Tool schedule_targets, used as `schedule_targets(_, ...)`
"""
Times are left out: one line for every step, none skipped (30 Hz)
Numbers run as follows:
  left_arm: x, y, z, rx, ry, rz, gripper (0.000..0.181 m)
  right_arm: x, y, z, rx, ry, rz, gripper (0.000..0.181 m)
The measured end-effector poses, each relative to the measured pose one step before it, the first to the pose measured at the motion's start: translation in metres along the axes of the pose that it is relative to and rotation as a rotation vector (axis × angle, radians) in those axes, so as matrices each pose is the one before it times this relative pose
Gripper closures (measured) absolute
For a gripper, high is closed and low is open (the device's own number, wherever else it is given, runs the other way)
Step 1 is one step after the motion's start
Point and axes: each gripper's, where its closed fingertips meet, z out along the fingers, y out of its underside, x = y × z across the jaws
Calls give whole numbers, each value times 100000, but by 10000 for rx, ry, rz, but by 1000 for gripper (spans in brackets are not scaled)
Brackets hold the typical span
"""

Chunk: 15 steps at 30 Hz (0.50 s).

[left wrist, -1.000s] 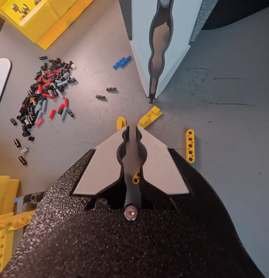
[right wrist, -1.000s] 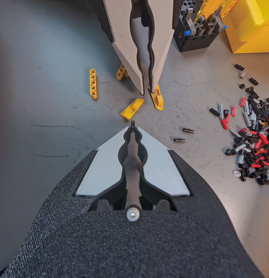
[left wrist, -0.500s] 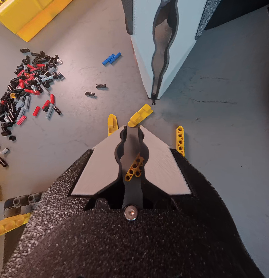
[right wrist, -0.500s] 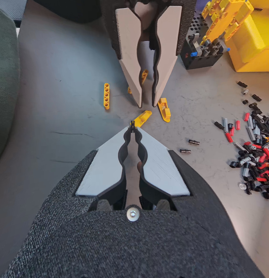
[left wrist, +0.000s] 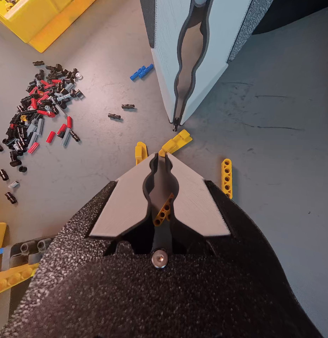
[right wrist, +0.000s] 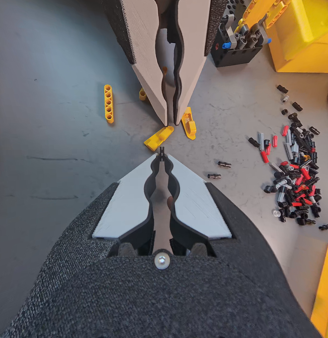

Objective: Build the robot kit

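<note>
The right gripper (right wrist: 161, 155) was closed on one small black pin (right wrist: 161, 153), which stood out past the fingertips above the grey table (right wrist: 49, 128). The left gripper (left wrist: 161, 154) had its jaws narrowly parted, holding nothing, the tips just over the pointed end of a yellow wedge piece (left wrist: 176, 142). A second yellow wedge piece (left wrist: 140, 151) lay just beside the left gripper's tips. Two yellow holed beams were counted: one five-hole beam (left wrist: 226, 178) lay flat on the table near the left gripper, and another beam (left wrist: 164, 212) lay under that gripper, seen only through the gap between its fingers, so its hole count could not be told. Two loose black pins (left wrist: 121, 111) lay apart from the rest, between the grippers and the heap. Two blue pins (left wrist: 142, 72) lay side by side, touching, farther off. A heap of small parts (left wrist: 40, 102), black, red and grey, too many to count, lay well to one side, with several black strays around it. One black box frame (right wrist: 236, 49) stood beyond the left gripper and held grey and black connectors and one blue pin, with yellow beams leaning across its top. A yellow bin (right wrist: 304, 36) stood just beside that frame; its contents could not be told in the right wrist view.
</note>
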Motion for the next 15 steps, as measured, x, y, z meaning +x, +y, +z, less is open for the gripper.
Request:
schedule_targets(-51, -3, 29, -12, -33, -1, 176, -179, -130, 56, -6, -43, -58, 177)
schedule_targets(-46, 12, 34, -22, -31, 5, 176, -213, -190, 36, 27, -67, -55, 177)
schedule_targets(-92, 0, 36, -12, -64, 17, 175, -234, -188, 33, 29, -76, -48, 177)
schedule_targets(-148, -16, 27, 1, -102, 22, 175, -207, -181, 41, 28, -56, -47, 177)
schedule_targets(-184, -30, 11, 12, -115, 8, 175, -191, -207, 46, 46, -52, -45, 177)
schedule_targets(-176, -43, -17, 29, -85, -23, 175, -208, -221, 51, 63, -64, -39, 177)
schedule_targets(-99, -56, -34, 44, -19, -52, 175, -183, -233, 77, 70, -57, -37, 177)
schedule_targets(-50, -77, -75, 67, 14, -64, 175, -162, -169, 69, 64, -52, -36, 177)
schedule_targets(-78, -115, -121, 100, 4, -63, 174, -109, -101, 12, 65, -52, -17, 177)
schedule_targets(-26, -129, -146, 120, 31, -58, 173, -8, -60, -55, 84, -43, 43, 177)
schedule_targets(78, -108, -152, 112, 105, -64, 172, 85, -1, -120, 84, -35, 106, 177)
schedule_targets(117, -79, -157, 92, 128, -79, 170, 227, 8, -193, 100, 21, 128, 177)
schedule_targets(148, -64, -146, 84, 142, -60, 166, 337, 6, -253, 113, 74, 139, 177)
schedule_targets(293, -24, -123, 58, 216, -24, 163, 370, 71, -270, 65, 86, 158, 177)
schedule_targets(355, 31, -69, 11, 247, -16, 159, 373, 140, -246, 12, 105, 134, 177)
